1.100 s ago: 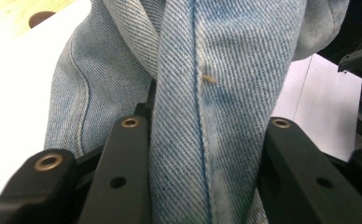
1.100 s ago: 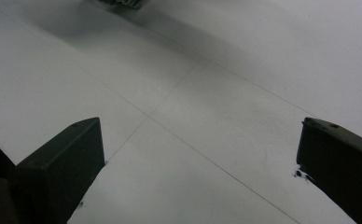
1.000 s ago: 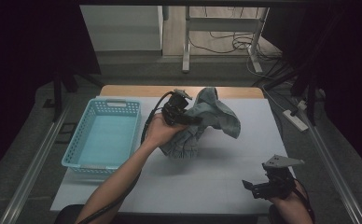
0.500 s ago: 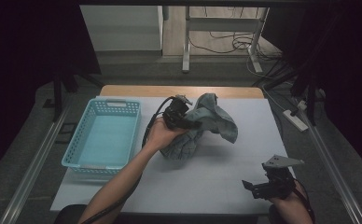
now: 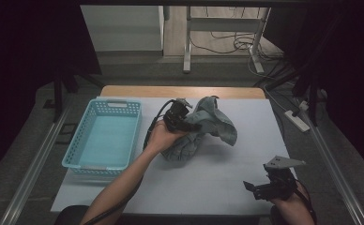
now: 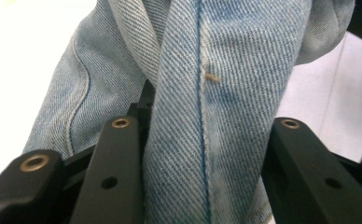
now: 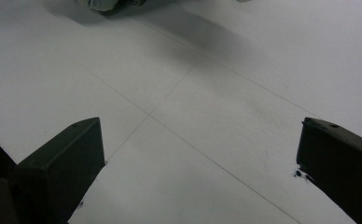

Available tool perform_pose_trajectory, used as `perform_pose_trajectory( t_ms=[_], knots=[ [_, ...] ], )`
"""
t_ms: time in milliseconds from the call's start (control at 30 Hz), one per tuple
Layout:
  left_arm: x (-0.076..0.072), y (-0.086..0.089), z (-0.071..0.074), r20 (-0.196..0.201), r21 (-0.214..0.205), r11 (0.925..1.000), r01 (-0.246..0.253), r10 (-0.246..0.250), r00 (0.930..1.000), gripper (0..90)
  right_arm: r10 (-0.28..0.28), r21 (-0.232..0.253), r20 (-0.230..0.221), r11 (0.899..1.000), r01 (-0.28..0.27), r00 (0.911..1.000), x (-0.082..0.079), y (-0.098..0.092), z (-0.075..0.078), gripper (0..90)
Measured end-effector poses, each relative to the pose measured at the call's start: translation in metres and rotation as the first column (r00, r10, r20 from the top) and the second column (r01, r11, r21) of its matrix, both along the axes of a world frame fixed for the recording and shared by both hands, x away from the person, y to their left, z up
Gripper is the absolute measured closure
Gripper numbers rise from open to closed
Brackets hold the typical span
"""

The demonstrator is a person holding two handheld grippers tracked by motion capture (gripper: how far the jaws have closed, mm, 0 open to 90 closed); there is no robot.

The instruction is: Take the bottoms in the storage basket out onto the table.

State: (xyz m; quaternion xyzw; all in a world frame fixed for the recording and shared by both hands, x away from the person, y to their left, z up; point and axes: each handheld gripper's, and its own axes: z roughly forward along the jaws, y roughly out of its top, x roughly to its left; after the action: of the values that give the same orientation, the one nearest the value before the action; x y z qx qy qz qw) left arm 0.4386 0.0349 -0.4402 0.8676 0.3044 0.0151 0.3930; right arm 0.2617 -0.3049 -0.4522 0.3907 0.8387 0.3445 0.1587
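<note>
A crumpled light-blue denim garment [image 5: 210, 124] lies bunched at the middle of the white table [image 5: 208, 192]. My left gripper [image 5: 185, 123] reaches into it from the left. In the left gripper view a thick seamed fold of the denim [image 6: 226, 56] fills the gap between the black jaws of that gripper [image 6: 205, 126]. The jaws have just been opening a little, and the fold still touches both. My right gripper [image 5: 253, 186] rests low at the table's front right. Its jaws [image 7: 200, 126] stand wide open over bare table, and the garment's edge [image 7: 102, 3] shows far off.
A turquoise plastic basket [image 5: 77, 159] with nothing in it stands at the left of the table, just beside my left forearm. Beyond the table's wooden far edge [image 5: 185, 91] are desk legs and cables on the floor. Metal rails run along both sides.
My left hand has sunk a little with the denim, and the bundle now sits lower and flatter on the table. The right gripper has not moved.
</note>
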Motion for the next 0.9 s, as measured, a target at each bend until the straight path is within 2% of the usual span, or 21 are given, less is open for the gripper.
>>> perform_pose_trajectory(
  t_ms=[667, 900],
  knots=[
    [0.007, 0.011, -0.018, -0.019, -0.001, 0.9994, -0.034, 0.034, 0.9992, 54.8, 0.002, -0.007, -0.004, 1.000, -0.002, 1.0000, 0.000, 0.001, 0.000, 1.2],
    [0.010, 0.010, -0.023, -0.023, 0.014, 0.9991, -0.040, 0.040, 0.9989, 50.1, 0.002, -0.007, -0.004, 1.000, -0.002, 1.0000, 0.000, 0.001, 0.000, 1.2]
  ],
)
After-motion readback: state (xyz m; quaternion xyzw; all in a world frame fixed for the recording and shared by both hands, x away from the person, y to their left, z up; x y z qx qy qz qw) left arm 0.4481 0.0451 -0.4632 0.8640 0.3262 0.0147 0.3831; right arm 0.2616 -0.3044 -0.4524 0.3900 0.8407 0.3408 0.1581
